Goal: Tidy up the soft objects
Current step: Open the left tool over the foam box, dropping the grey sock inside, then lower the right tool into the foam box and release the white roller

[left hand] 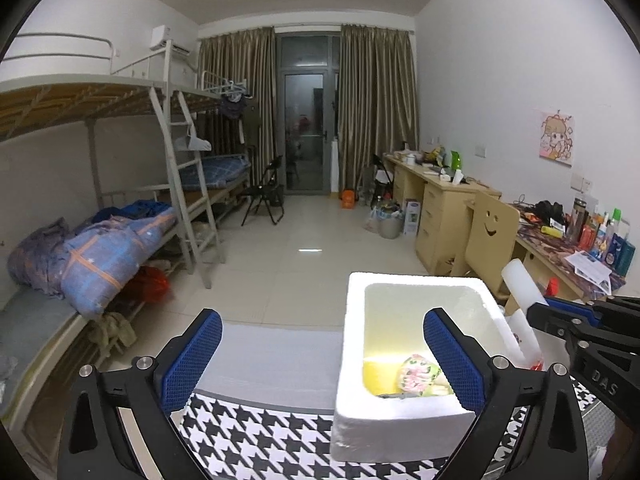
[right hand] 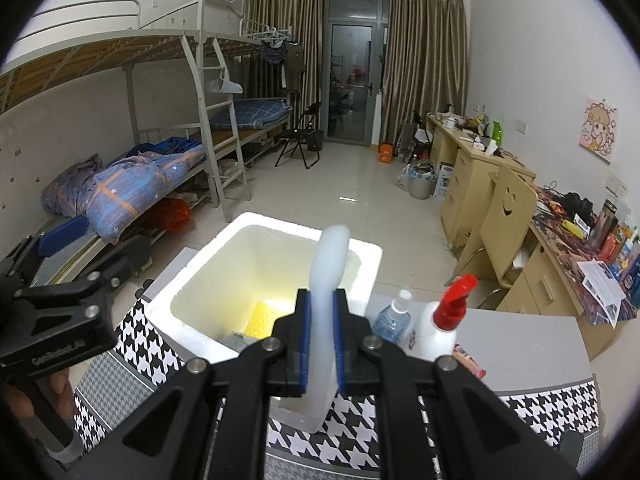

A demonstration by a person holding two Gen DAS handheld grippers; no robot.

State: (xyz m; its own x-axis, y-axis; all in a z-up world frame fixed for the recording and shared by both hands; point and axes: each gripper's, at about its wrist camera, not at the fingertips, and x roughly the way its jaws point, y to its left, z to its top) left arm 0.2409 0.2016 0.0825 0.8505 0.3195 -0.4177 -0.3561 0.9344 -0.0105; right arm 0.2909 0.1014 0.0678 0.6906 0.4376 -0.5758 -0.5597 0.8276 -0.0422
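Left wrist view: the left claw [left hand: 322, 354] stands released, its two blue pads wide apart with nothing between them, above the worktop [left hand: 256, 436] with its houndstooth cover. One white foam box [left hand: 394, 424] sits on that cover, partly behind the right pad. Inside lie one yellow sponge [left hand: 378, 376] and one floral soft bundle [left hand: 418, 374], side by side on the box floor. At the right edge the right claw [left hand: 538, 314] holds one white foam strip [left hand: 518, 292].

Right wrist view: the right claw [right hand: 321, 322] is clenched on the white foam strip [right hand: 330, 256], which stands upright and curves over the foam box [right hand: 192, 300]. The yellow sponge [right hand: 260, 316] shows inside the box. Two bottles stand just right of the box: one clear bottle [right hand: 390, 320] and one spray bottle [right hand: 438, 330] with a red trigger.
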